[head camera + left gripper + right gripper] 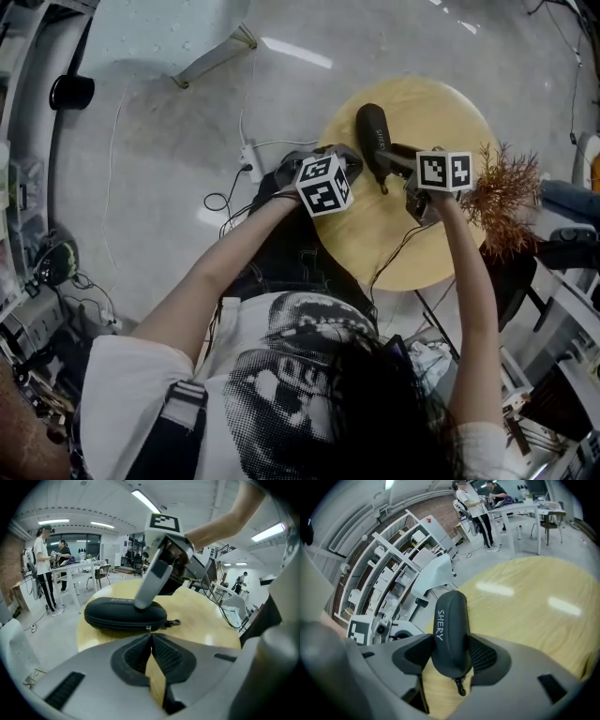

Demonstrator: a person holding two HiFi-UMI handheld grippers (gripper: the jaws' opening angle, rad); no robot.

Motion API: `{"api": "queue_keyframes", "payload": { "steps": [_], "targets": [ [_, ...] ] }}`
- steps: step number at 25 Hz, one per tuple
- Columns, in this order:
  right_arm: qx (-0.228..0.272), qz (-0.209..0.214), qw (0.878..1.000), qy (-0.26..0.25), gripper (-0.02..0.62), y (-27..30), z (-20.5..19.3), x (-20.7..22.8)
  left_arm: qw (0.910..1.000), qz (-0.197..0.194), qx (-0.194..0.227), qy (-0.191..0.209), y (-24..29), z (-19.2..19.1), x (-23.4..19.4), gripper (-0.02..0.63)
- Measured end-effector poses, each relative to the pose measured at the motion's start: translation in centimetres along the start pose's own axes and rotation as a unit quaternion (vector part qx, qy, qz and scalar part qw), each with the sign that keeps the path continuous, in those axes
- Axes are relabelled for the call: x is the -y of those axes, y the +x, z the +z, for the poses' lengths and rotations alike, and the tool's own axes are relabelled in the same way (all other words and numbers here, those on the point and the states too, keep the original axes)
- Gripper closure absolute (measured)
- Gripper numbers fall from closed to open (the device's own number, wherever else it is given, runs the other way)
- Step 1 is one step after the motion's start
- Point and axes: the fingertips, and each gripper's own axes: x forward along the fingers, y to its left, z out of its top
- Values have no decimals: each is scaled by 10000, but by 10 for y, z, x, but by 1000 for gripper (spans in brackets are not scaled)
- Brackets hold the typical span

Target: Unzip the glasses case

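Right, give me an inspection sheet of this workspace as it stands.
Surface: round wooden table.
Job's things: black glasses case lying flat, zip closed along the side that shows; zipper pull on that side.
Clutter: dried brown plant at the table's right edge.
Grippers: left gripper, jaws together on the zipper pull; right gripper clamped across one end of the case.
Cables: black cable crossing the table; power strip with white leads on the floor.
Surroundings: shelving; people at desks behind.
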Motion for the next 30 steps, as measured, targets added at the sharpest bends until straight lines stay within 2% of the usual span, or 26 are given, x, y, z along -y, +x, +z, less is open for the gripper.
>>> {"api": "queue_keyframes", "payload": {
  "steps": [4,7,11,22,24,30],
  "targets": [
    [162,-17,9990,410,350,4,0,-4,10000,-64,31,-51,2,-5,24,592],
    [295,-69,9972,678,350,6,0,-7,9995,28,79,-314,1,-9,26,592],
    [457,-156,9937,1007,351,10,1,-10,9992,149,77,-368,-3,-14,24,592],
    [968,11,9671,2352,353,19,3,-16,9981,416,65,-455,-7,-25,27,592],
    [1011,18,9643,2447,351,19,2,-16,9980,456,63,-444,-6,-26,26,592],
    [1011,-72,9679,2300,351,20,3,-17,9980,542,71,-322,-5,-27,25,591]
  ]
}}
